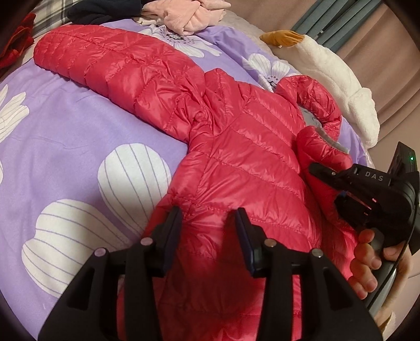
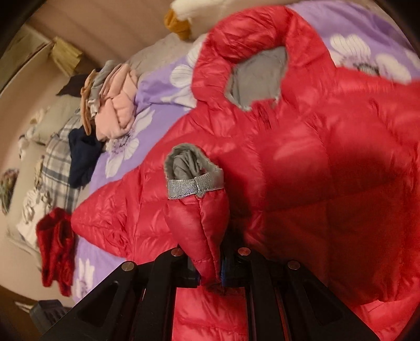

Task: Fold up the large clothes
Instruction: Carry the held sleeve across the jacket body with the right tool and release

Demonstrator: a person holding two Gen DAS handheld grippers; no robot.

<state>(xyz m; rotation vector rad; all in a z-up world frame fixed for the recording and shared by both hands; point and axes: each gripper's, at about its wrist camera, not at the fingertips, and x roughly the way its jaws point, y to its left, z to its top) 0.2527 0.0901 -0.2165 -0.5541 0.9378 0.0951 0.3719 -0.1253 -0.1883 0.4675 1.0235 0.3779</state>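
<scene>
A red quilted puffer jacket with a hood lies on a purple flowered bedspread. Its one sleeve stretches out to the far left. My left gripper is open just above the jacket's body, with nothing between its fingers. My right gripper is shut on the other sleeve near its grey-trimmed cuff and holds it over the jacket's chest. It also shows in the left wrist view at the right. The grey-lined hood lies beyond.
A pile of pink clothes and a dark garment lie at the far end of the bed. A white plush goose lies along the right edge. A red garment lies beside the bedspread.
</scene>
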